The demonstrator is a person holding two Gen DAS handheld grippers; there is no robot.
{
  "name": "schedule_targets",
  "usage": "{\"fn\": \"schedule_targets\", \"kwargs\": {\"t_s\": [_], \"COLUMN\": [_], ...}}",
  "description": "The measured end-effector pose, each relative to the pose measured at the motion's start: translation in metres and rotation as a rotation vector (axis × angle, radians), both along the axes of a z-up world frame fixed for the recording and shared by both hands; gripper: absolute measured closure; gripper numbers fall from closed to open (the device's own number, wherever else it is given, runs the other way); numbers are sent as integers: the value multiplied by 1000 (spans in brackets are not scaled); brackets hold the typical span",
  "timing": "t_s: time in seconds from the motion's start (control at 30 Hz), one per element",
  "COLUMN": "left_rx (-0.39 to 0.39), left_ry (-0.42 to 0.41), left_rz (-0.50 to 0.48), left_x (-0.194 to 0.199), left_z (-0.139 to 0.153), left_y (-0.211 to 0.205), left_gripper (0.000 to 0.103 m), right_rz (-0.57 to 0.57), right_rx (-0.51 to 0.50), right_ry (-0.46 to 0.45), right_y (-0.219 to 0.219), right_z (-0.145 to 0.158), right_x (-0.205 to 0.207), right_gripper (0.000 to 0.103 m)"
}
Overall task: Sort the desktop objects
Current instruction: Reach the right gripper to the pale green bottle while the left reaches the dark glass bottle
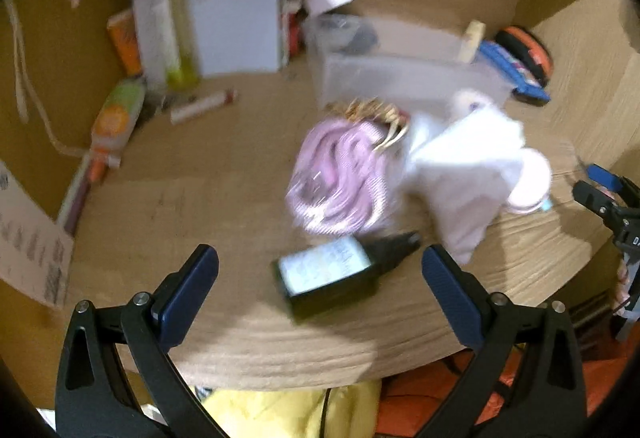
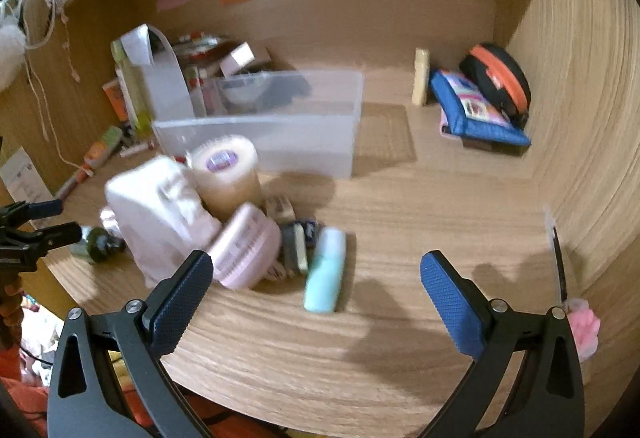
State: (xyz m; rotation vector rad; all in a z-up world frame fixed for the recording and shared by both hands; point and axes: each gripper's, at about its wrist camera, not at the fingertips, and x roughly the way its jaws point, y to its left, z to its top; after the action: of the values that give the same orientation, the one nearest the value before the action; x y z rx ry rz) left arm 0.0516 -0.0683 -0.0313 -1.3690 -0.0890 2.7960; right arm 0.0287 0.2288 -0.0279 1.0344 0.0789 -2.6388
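Observation:
A cluster of loose things lies mid-desk: a dark bottle with a white label (image 1: 332, 274), a pink bundle in clear wrap (image 1: 340, 178), a white pouch (image 1: 464, 174), a pink round tin (image 2: 244, 246), a mint tube (image 2: 326, 270) and a beige jar (image 2: 226, 174). My left gripper (image 1: 320, 286) is open and empty, its jaws either side of the dark bottle, slightly above it. My right gripper (image 2: 316, 290) is open and empty, just in front of the mint tube and the pink tin. The right gripper also shows in the left wrist view (image 1: 600, 186).
A clear plastic bin (image 2: 280, 126) stands behind the cluster. A white file box (image 1: 224, 18), bottles and tubes (image 1: 116, 118) crowd the back left. A blue pouch (image 2: 476, 110) and a black-orange case (image 2: 500, 82) sit at the back right corner, by the wooden side wall (image 2: 580, 118).

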Motion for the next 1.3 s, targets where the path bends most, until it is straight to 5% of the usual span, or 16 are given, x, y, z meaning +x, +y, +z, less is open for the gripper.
{"fn": "schedule_targets", "kwargs": {"t_s": [0.23, 0.57, 0.73, 0.87, 1.07, 1.3], "left_rx": [129, 80, 51, 73, 80, 77], "left_ry": [-40, 31, 44, 52, 77, 90], "left_rz": [30, 9, -20, -34, -56, -23], "left_x": [0, -6, -13, -15, -9, -1], "left_z": [-23, -30, -34, -36, -35, -30], "left_y": [-11, -2, 4, 4, 8, 7], "left_gripper": [0, 0, 0, 20, 47, 47], "right_rz": [4, 39, 69, 76, 52, 5], "right_rx": [52, 78, 116, 116, 112, 88], "right_ry": [-91, -141, -127, -121, -127, -133], "right_y": [0, -12, -22, -20, -10, 9], "right_z": [-31, -51, -51, -50, -50, -46], "right_x": [-9, -26, -34, -36, -35, -30], "right_gripper": [8, 24, 42, 62, 64, 64]}}
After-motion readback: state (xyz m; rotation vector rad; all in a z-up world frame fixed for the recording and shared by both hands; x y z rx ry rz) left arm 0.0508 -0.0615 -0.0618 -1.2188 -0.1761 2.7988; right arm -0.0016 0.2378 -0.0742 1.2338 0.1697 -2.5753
